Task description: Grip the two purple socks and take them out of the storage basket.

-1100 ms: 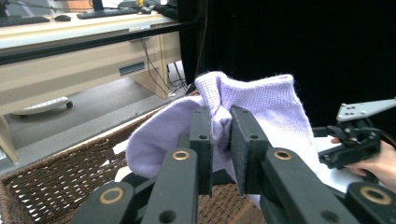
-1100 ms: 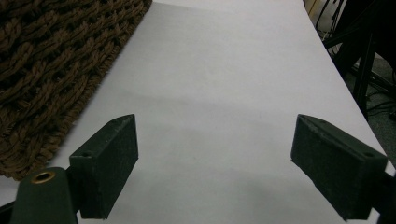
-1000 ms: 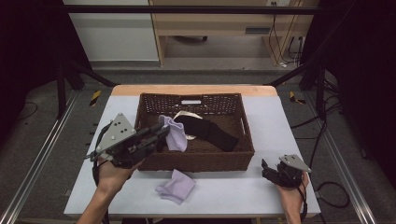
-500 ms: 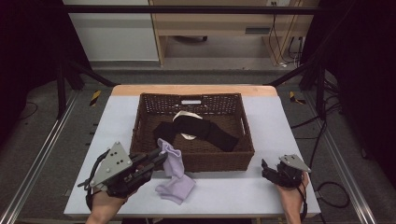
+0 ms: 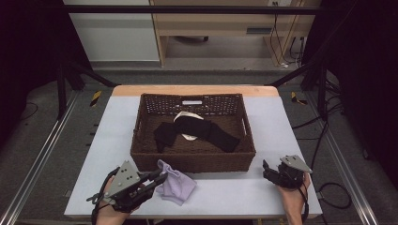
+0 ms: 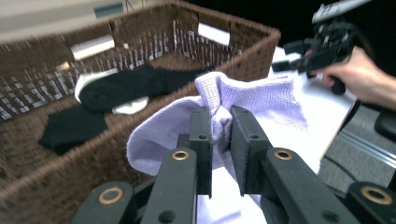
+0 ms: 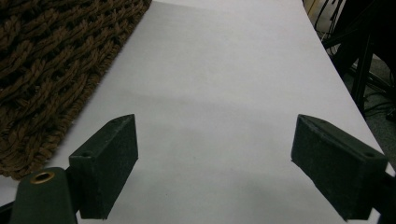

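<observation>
white table [image 5: 263, 197] | grey floor around it [image 5: 56, 154] | wooden cabinet at the back [image 5: 220, 23] | cables trailing on the right [image 5: 328, 140] | yellow-black tape marks [image 5: 95, 97]

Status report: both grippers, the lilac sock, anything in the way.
Left gripper shut on lilac sock, on table in front of basket. Right gripper open, empty, over bare table. Nothing in the way.

baskets: 1 [image 5: 192, 159] | black socks: 2 [image 5: 165, 135] | white socks: 1 [image 5: 184, 116] | lavender socks: 1 [image 5: 176, 186] | tongs: 2 [image 5: 159, 179]

white sock [image 5: 187, 125] mostly under black socks [image 5: 197, 131], basket [image 6: 42, 158] edge blurred
</observation>
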Demonstrator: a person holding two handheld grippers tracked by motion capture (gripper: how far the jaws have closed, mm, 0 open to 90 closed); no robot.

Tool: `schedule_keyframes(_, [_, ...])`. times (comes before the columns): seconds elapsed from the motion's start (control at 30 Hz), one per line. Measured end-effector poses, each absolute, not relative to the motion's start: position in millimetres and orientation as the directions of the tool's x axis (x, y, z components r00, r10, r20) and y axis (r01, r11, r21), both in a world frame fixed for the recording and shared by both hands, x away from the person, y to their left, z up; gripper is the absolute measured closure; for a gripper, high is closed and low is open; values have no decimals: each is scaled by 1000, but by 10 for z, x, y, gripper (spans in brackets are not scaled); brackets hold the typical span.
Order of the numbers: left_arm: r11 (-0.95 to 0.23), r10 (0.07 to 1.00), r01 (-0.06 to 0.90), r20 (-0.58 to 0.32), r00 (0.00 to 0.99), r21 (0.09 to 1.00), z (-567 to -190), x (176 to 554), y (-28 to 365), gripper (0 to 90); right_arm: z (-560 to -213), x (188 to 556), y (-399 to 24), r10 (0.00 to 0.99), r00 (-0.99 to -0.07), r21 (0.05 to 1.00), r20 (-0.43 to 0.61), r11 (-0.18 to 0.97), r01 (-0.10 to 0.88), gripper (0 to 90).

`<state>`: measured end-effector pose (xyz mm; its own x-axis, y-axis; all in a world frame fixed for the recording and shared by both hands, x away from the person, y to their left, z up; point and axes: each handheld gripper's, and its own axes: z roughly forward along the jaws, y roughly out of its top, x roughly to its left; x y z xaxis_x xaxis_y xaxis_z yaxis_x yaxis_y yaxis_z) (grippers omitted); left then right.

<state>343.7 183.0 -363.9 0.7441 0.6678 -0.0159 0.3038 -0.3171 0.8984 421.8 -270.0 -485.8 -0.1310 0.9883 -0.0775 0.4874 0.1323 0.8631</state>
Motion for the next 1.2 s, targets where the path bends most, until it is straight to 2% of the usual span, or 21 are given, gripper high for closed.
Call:
schedule_keyframes(0.47, [-410, 708, 449, -33, 705, 794, -4306, 3782, 1669, 783, -4856, 4217, -2705, 989, -130, 863, -69, 124, 490, 147])
schedule_keyframes(0.77, [-419, 732, 481, -27, 681, 771, -4537, 3935, 1618, 767, -4857, 4217, -2703, 989, -129, 863, -71, 126, 489, 145])
schedule_keyframes(0.9, [-407, 735, 484, -37, 677, 775, -4565, 3958, 1626, 682, -4856, 4218, -2704, 989, -129, 863, -70, 125, 490, 144])
schedule_keyframes(1.03, [-378, 754, 476, -35, 656, 794, -4496, 3948, 1732, 533, -4856, 4219, -2708, 989, -129, 863, -70, 125, 490, 142])
schedule_keyframes(1.13, [-351, 769, 475, -41, 638, 807, -4443, 3938, 1840, 465, -4856, 4219, -2706, 989, -128, 863, -70, 125, 490, 142])
schedule_keyframes(1.2, [-334, 778, 480, -50, 626, 811, -4409, 3936, 1920, 452, -4855, 4217, -2706, 989, -127, 863, -70, 124, 489, 142])
